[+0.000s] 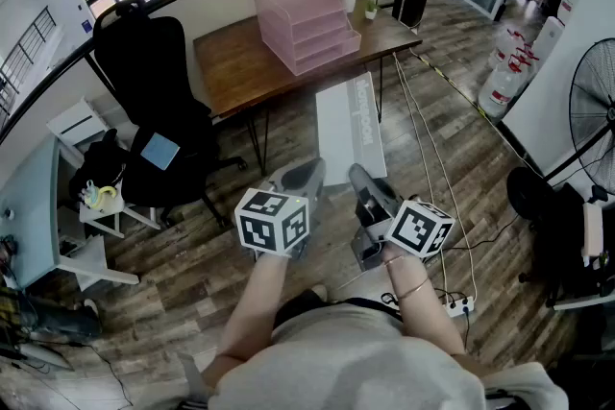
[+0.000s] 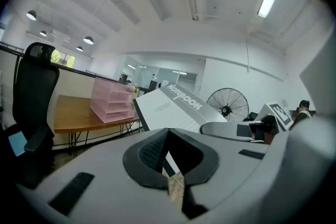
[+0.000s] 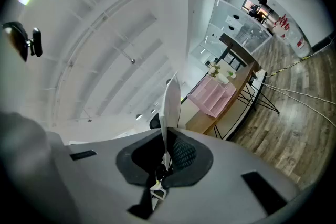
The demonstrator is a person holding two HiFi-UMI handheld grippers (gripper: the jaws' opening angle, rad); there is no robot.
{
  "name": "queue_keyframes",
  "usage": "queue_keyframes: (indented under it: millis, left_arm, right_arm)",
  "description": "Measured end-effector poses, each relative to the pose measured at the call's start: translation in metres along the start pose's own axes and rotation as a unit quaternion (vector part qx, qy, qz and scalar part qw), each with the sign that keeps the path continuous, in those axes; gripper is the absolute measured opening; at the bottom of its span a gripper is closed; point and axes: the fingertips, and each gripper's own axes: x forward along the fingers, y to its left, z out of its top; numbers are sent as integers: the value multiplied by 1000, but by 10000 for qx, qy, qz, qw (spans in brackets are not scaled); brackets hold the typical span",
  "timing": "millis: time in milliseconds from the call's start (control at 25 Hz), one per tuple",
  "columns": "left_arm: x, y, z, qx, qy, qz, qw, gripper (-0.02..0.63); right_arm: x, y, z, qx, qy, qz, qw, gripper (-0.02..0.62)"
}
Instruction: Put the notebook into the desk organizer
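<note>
We held the thin, flat grey-and-white notebook (image 1: 351,125) in the air above the wood floor (image 1: 192,254). Its long axis pointed toward the table (image 1: 231,62) bearing the pink plastic 3-tier organizer (image 1: 306,26). The right tongs (image 3: 163,162) clamped its near edge, and the left tongs (image 2: 169,165) pinched its near corner.

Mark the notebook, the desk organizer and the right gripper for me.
notebook (image 1: 348,125), head view, middle of its white cover.
desk organizer (image 1: 306,26), head view, pink front trays.
right gripper (image 3: 167,150), right gripper view, between its fingertips.
</note>
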Motion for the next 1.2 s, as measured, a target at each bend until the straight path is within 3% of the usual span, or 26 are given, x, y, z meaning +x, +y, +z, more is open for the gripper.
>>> queue_keyframes:
  millis: [560, 1040, 1200]
  left_arm:
    - [7, -4, -8, -19, 49, -160, 9999, 11]
    - [17, 20, -6, 446, 123, -349, 9983, 11]
    - [28, 25, -5, 426, 200, -433, 9980, 11]
  right_arm:
    - [3, -5, -3, 194, -32, 37, 9998, 11]
    - [22, -19, -9, 549, -360, 49, 9978, 11]
    - [28, -25, -8, 488, -357, -23, 9982, 9]
